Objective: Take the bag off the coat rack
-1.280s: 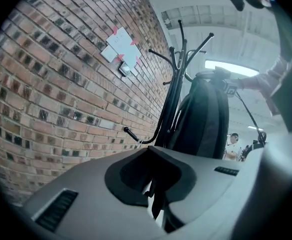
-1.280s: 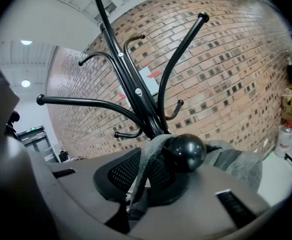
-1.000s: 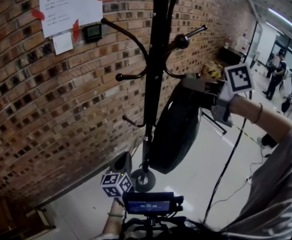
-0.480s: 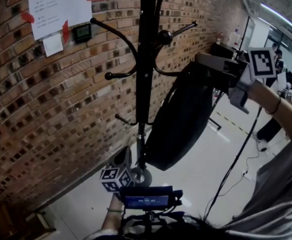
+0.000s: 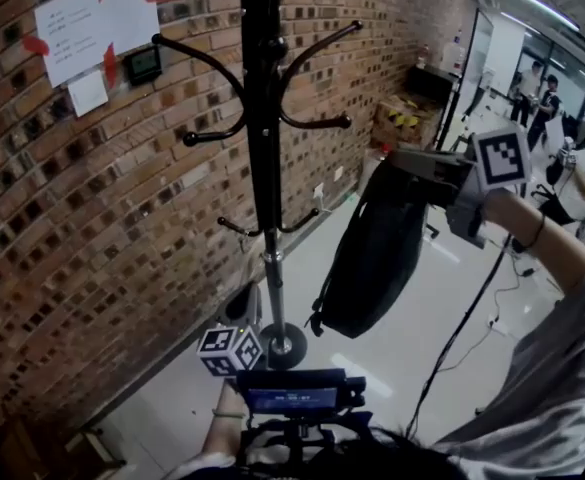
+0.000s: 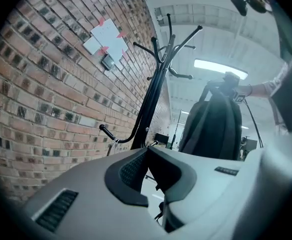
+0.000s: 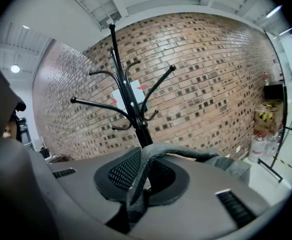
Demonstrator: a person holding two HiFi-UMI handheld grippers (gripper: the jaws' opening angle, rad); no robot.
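A black bag [image 5: 372,258] hangs by its grey strap [image 7: 150,156] from my right gripper [image 5: 400,164], which is shut on that strap. The bag hangs free in the air to the right of the black coat rack [image 5: 264,168] and touches none of its hooks. The right gripper view has the strap running between the pads [image 7: 121,171], with the rack [image 7: 133,109] beyond it. My left gripper [image 5: 240,310] is held low near the rack's base, shut with nothing in it. Its view looks up at the rack [image 6: 155,94] and the bag [image 6: 213,129].
The brick wall [image 5: 92,228] behind the rack carries taped papers [image 5: 92,23] and a small dark device [image 5: 144,64]. The rack's round base [image 5: 282,346] stands on a pale floor. Cardboard boxes [image 5: 407,118] lie further back, a cable [image 5: 462,328] crosses the floor, and people [image 5: 532,88] stand far right.
The right gripper has carried the bag off the hook and to the right, away from the pole. The rack's hooks are now bare. The left gripper stays low.
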